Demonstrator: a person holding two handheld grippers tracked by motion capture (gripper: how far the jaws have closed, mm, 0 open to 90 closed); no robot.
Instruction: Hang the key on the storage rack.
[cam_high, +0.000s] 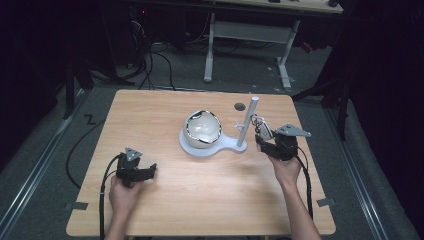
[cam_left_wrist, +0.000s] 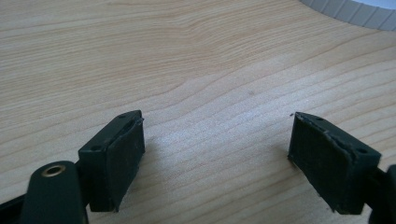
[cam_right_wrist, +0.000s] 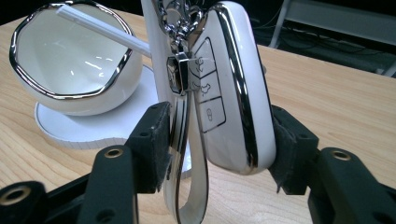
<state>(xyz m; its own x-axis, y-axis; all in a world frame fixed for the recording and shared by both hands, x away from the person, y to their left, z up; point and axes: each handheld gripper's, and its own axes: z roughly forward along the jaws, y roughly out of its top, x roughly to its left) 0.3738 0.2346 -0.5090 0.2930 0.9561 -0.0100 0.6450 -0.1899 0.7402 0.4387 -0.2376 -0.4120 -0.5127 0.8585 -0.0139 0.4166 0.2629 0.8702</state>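
Note:
A white car key fob (cam_right_wrist: 229, 88) with chrome trim, a chrome ring and a white strap loop (cam_right_wrist: 194, 186) sits upright between the jaws of my right gripper (cam_right_wrist: 217, 140), which is shut on it. In the high view the right gripper (cam_high: 263, 136) holds the fob (cam_high: 263, 129) just right of the white post (cam_high: 247, 122). The post rises from a white stand base (cam_high: 222, 145) that carries a white bowl (cam_high: 201, 128) with a chrome rim. A thin peg (cam_right_wrist: 102, 29) sticks out from the post. My left gripper (cam_high: 150, 170) rests low over the table's front left, open, with bare wood between its pads (cam_left_wrist: 119, 158).
The wooden table (cam_high: 165, 107) has a small round hole (cam_high: 240, 106) behind the post. The ribbed edge of the stand base (cam_left_wrist: 355, 11) shows at the top right of the left gripper view. A desk frame (cam_high: 250, 35) and cables (cam_high: 150, 60) lie on the floor beyond.

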